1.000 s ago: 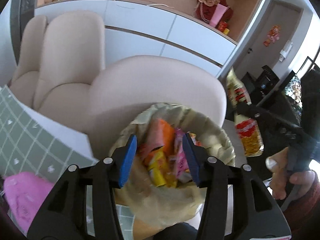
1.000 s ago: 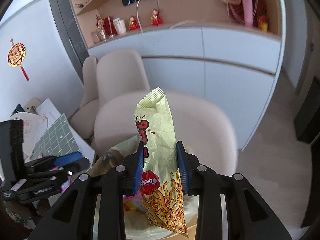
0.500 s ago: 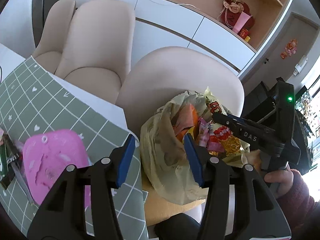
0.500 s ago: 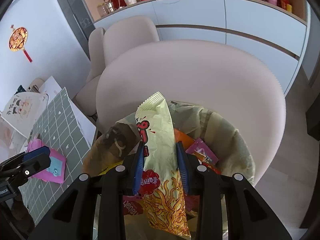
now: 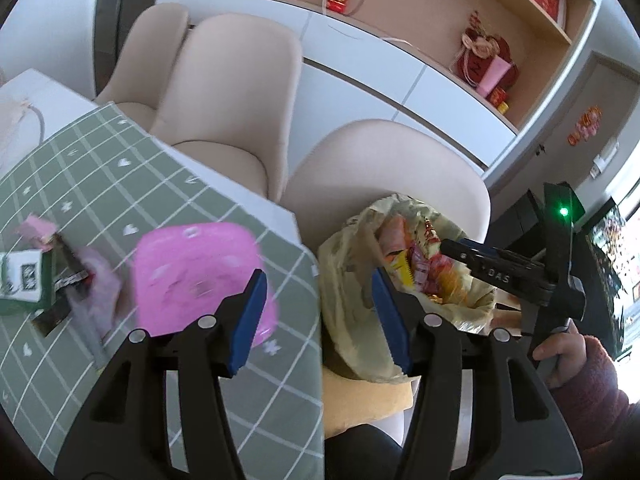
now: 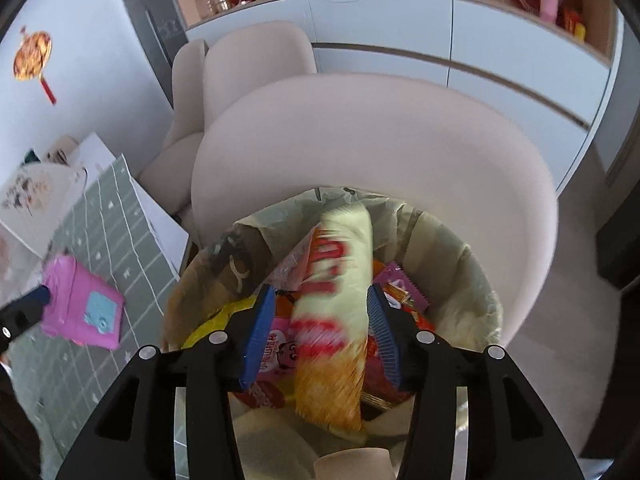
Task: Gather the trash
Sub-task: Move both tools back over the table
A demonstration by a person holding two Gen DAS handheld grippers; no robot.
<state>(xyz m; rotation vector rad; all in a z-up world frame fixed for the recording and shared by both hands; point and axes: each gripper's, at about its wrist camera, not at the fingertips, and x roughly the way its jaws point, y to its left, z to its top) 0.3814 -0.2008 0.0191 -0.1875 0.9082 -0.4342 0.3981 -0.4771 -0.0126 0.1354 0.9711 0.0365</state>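
A trash bag (image 6: 472,272) full of snack wrappers sits on a beige chair (image 6: 380,152); it also shows in the left wrist view (image 5: 360,320). My right gripper (image 6: 320,328) is open just above the bag, and the yellow-green snack packet (image 6: 340,292) lies loose between its spread fingers on top of the wrappers. My left gripper (image 5: 320,316) is open and empty over the table's edge, between a pink packet (image 5: 192,264) and the bag. The right gripper (image 5: 500,272) shows over the bag in the left wrist view.
A green checked mat (image 5: 80,184) covers the table, with a green-and-white packet (image 5: 24,284), a dark wrapper (image 5: 60,292) and a small pink wrapper (image 5: 38,230) at its left. A second beige chair (image 5: 232,92) and white cabinets (image 5: 360,60) stand behind.
My right gripper has opened and let the snack packet drop into the bag. My left gripper has swung left, from over the bag toward the mat and the pink packet.
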